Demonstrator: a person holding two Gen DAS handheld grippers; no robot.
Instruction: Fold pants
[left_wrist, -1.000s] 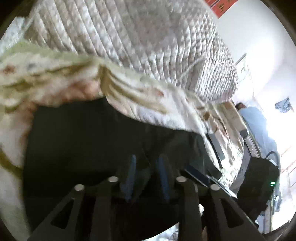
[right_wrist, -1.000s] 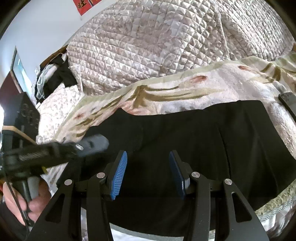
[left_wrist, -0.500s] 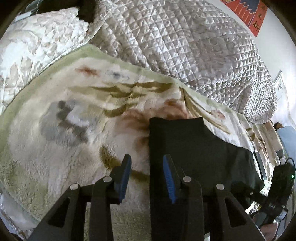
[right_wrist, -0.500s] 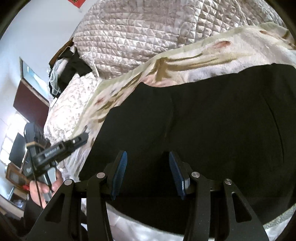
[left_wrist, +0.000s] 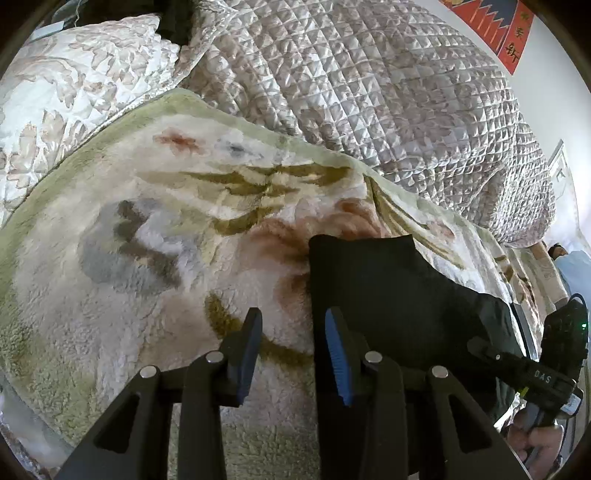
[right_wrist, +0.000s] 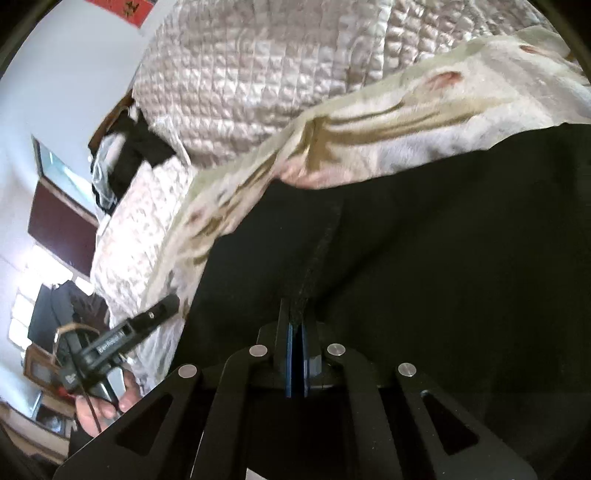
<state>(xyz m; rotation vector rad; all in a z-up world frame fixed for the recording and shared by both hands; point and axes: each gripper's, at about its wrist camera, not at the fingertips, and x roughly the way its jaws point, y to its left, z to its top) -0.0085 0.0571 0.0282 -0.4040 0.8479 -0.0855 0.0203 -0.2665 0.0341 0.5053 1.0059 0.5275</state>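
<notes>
Fleecy blanket (left_wrist: 155, 280) on bed; right tongs (right_wrist: 296, 328) pinch the pants (right_wrist: 424, 258) seam at 6 o'clock — thin bite may slip; left tongs (left_wrist: 291, 332) apart, empty.

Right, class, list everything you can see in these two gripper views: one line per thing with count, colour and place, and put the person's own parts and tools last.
Pants: one, black, lying on the blanket, folded edge towards the left gripper.
Fleece blanket: one, cream with green and pink pattern, spread over the bed under the pants.
Quilted cover: one, silvery pink, bunched behind the blanket.
Pillow: one, white with a leaf print, far left of the left view.
Wall hanging: one, red, on the white wall.
Dark clothes: a heap, black and white, beside the quilt.
Left gripper: black with blue pads, open above the blanket by the pants' edge.
Right gripper: black with blue pads, closed on the pants' fabric.
</notes>
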